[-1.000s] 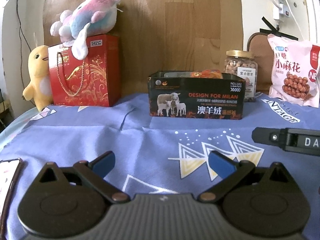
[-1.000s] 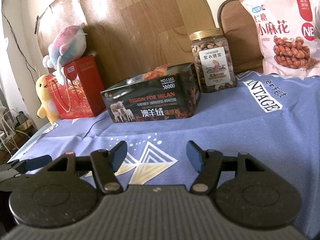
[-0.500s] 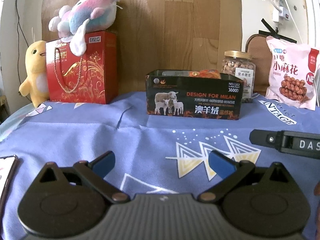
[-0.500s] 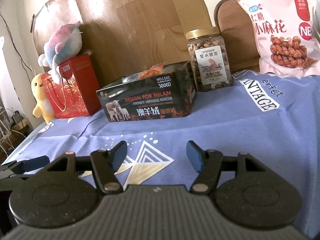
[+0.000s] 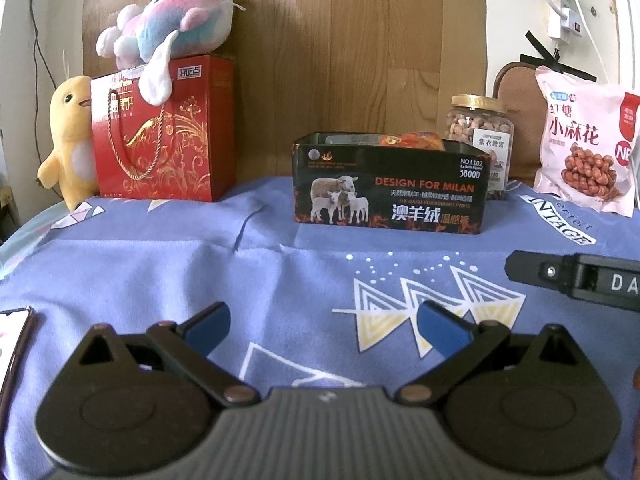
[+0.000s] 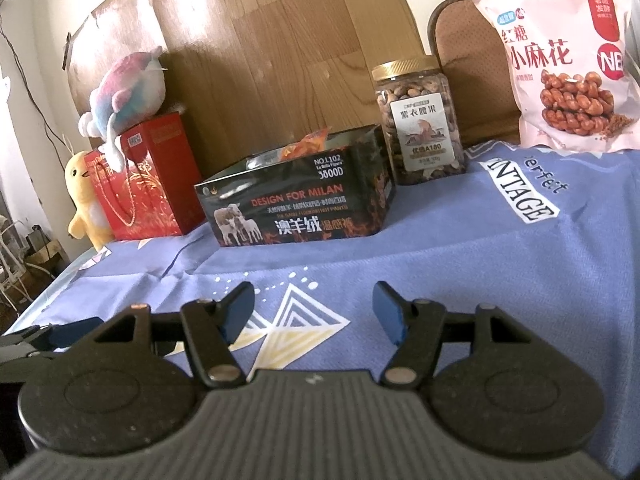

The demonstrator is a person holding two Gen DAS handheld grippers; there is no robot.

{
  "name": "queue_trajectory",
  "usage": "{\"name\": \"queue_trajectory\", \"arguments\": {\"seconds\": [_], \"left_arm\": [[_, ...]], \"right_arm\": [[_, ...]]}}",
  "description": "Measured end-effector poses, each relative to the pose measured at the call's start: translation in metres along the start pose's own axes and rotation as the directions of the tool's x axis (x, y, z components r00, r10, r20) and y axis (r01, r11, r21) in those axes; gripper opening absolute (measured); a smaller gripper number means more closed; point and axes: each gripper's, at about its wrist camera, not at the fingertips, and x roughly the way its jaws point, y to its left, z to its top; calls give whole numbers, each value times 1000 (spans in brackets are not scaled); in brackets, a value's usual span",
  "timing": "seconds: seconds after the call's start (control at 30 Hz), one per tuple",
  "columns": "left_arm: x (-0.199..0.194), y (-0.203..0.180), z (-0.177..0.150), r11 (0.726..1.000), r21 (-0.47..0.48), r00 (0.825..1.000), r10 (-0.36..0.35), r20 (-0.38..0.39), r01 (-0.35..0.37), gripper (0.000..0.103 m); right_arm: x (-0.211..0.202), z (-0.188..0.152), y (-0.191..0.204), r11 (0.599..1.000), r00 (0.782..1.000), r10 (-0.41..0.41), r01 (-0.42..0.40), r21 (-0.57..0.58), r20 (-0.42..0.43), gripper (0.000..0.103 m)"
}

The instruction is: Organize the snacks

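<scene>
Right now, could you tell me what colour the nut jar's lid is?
Gold; the jar lid shows best in the right wrist view.

Both my wrist cameras low over the bench (image 5: pixel 168 264), facing the black box (image 5: pixel 390 192) (image 6: pixel 296 204), shared.

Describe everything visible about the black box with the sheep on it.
The black box is a rectangular, open-topped container, glossy like printed card or tin. Its front shows three white sheep, orange flames, "DESIGN FOR MILAN" and Chinese lettering. It sits upright on the blue cloth, in front of the wooden board. An orange packet sticks out of its top. The nut jar stands close behind its right end; contact cannot be told.
</scene>
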Motion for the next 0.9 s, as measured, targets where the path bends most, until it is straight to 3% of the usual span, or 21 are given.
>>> {"name": "queue_trajectory", "arguments": {"seconds": [0.9], "left_arm": [[2,2,0,1000,-14,1000,-9,-12,8,103]], "right_arm": [[0,0,0,1000,1000,1,-1,-1,-2,68]]}}
